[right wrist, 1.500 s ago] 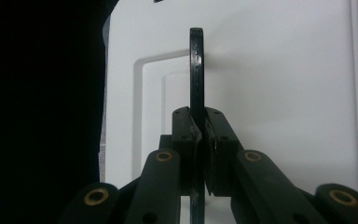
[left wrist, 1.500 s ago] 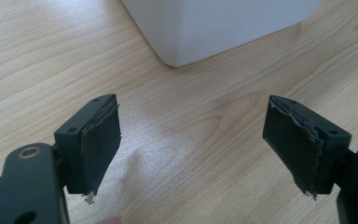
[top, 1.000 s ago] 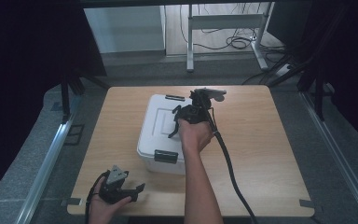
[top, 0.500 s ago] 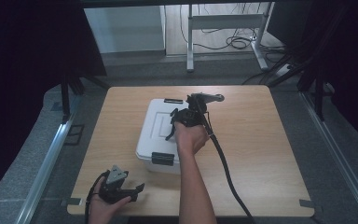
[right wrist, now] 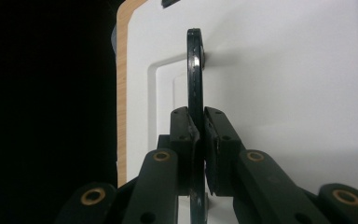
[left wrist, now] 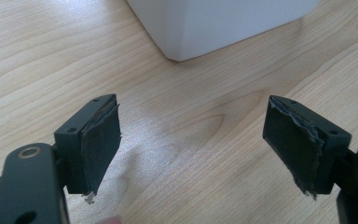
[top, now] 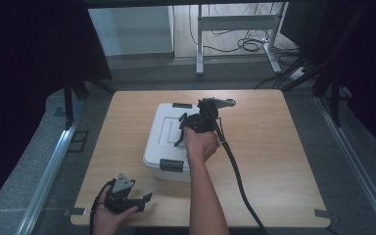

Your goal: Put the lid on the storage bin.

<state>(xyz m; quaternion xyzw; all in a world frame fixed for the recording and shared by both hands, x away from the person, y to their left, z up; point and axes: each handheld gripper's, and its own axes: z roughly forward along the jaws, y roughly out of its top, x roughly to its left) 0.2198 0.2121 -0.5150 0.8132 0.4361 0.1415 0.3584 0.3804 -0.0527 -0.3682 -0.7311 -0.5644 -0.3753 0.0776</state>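
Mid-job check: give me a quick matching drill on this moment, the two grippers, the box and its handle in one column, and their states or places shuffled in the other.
Things:
1. left gripper
2. right gripper
3. white box
4. dark handle

States or places:
A. stands edge-on, raised off the lid, pinched between two pads
B. sits on the wooden table with a dark latch at its near and far end
C. jaws wide apart above bare wood, near the table's front edge
D. jaws closed over the lid

Pairs: 1-C, 2-D, 3-B, 4-A
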